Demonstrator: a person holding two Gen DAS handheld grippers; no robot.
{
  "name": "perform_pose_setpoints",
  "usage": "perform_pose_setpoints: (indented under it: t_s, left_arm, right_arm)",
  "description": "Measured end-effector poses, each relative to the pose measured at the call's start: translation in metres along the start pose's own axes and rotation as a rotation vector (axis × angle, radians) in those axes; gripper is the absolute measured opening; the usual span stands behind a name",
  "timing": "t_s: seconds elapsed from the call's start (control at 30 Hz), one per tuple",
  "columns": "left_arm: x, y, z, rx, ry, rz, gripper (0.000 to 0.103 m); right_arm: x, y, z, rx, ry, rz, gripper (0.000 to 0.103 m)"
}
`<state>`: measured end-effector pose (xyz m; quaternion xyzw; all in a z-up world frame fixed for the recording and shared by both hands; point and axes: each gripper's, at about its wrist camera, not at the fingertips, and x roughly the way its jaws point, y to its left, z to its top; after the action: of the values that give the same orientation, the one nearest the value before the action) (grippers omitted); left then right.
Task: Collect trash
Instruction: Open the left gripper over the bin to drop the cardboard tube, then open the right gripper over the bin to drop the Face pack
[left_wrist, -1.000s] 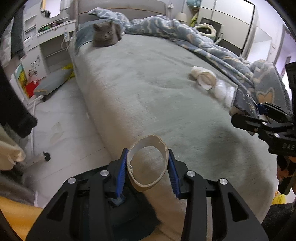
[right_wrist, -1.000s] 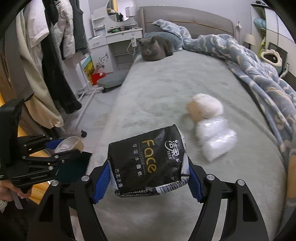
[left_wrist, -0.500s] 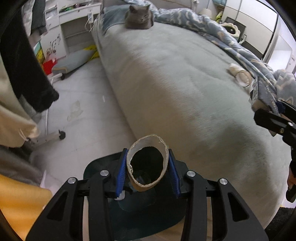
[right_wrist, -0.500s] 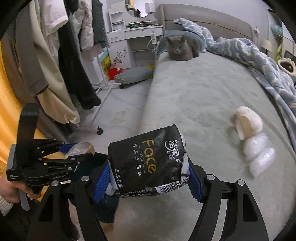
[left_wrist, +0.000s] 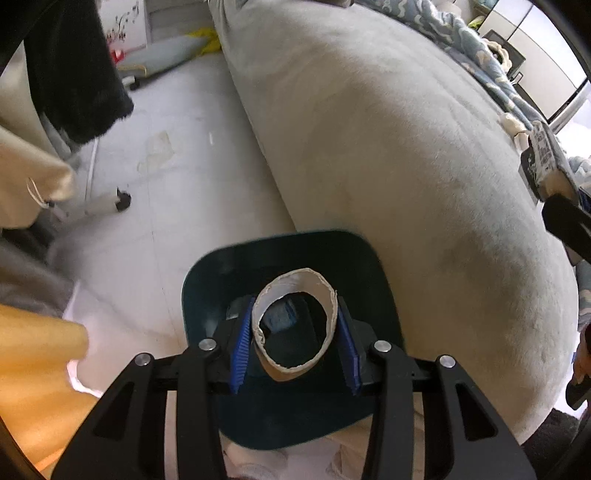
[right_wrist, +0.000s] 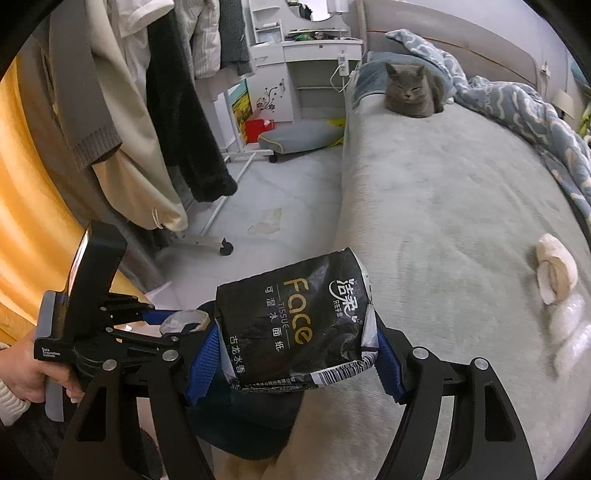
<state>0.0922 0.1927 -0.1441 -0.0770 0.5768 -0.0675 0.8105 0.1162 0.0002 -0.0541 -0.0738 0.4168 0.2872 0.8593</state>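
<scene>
A cardboard tube (left_wrist: 295, 321) sits clamped in the left hand-held gripper (left_wrist: 294, 345) above a dark green bin (left_wrist: 221, 269) beside the bed (left_wrist: 406, 147). The right hand-held gripper (right_wrist: 291, 358) grips a black tissue packet (right_wrist: 295, 321). A grey cat (right_wrist: 412, 90) and wadded trash (right_wrist: 556, 273) lie on the bed.

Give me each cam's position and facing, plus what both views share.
Left wrist: on left claw, looking steeply down through its cardboard tube into the dark bin beside the bed; right claw at frame edge.
Right wrist: on right claw gripping a tissue pack, facing along the bed toward a cat; person's hand visible.
Shared: tube, bin, bed.
</scene>
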Motion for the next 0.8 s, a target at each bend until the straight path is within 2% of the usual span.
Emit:
perform_pose_setpoints:
  t_s: [0.27,0.37,0.43,0.53,0.8]
  left_arm:
    - [0.011,0.027,-0.012,-0.044,0.08,-0.005,0.047]
    - [0.011,0.036,-0.016,-0.05,0.089,0.001,0.058]
    - [0.01,0.04,-0.017,-0.045,0.089,0.011,0.066]
    - [0.006,0.047,-0.019,-0.048,0.081,0.009,0.071]
    - [-0.011,0.069,-0.017,-0.082,0.021,0.001,0.076]
  right_arm:
    - [0.018,0.016,0.007,-0.022,0.027,0.013,0.073]
    - [0.025,0.023,0.01,-0.029,0.039,0.019,0.073]
    - [0.03,0.028,0.011,-0.034,0.048,0.024,0.073]
    - [0.04,0.032,0.013,-0.039,0.065,0.027,0.073]
    - [0.071,0.044,0.008,-0.053,0.149,0.025,0.073]
